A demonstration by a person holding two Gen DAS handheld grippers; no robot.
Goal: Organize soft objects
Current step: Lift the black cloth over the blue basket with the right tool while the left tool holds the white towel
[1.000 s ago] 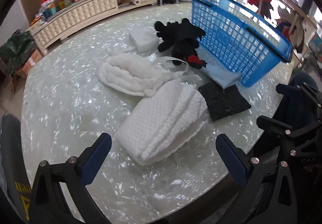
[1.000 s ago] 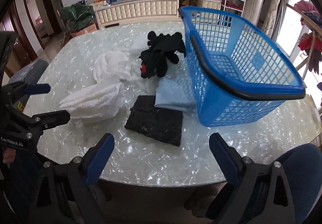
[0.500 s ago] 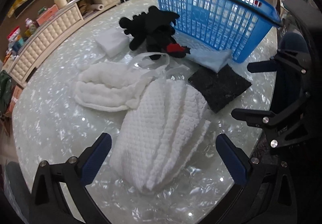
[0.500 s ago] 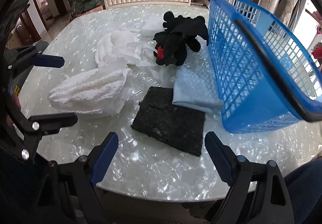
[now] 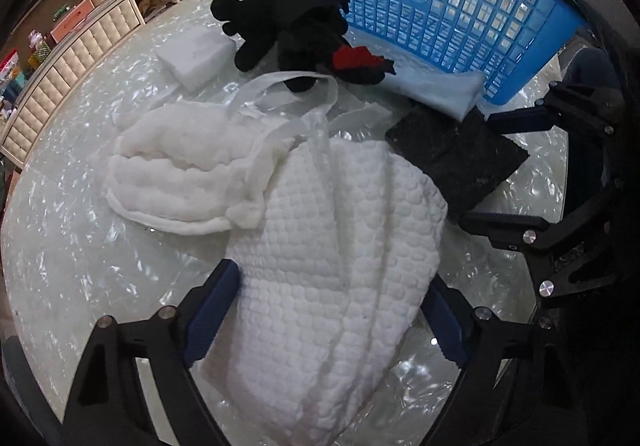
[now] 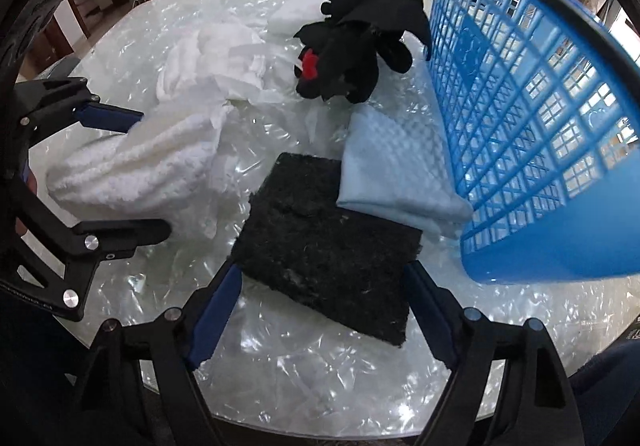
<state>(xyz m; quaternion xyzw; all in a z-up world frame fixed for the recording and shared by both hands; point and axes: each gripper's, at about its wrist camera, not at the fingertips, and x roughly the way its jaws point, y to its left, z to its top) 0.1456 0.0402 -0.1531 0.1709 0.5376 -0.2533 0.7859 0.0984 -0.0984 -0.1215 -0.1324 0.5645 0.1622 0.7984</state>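
The left tongs [image 5: 328, 310] gape wide around the near end of the white waffle towel [image 5: 332, 246], gripping nothing; the right tongs [image 6: 320, 302] stand spread astride the black pad [image 6: 328, 242] (unclamped). Both lie on the desk [image 6: 320, 374] beside the blue basket [image 6: 532, 117].

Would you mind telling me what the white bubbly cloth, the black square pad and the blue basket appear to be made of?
White bubbly cloth: looks like soft woven cotton or microfibre; matte, puffy waffle cells, limp folds.
Black square pad: probably coarse synthetic fibre, like a scouring pad; fuzzy, frayed edges, flecked surface.
Blue basket: moulded plastic, judging by its rigid open grid and smooth, slightly glossy rim.
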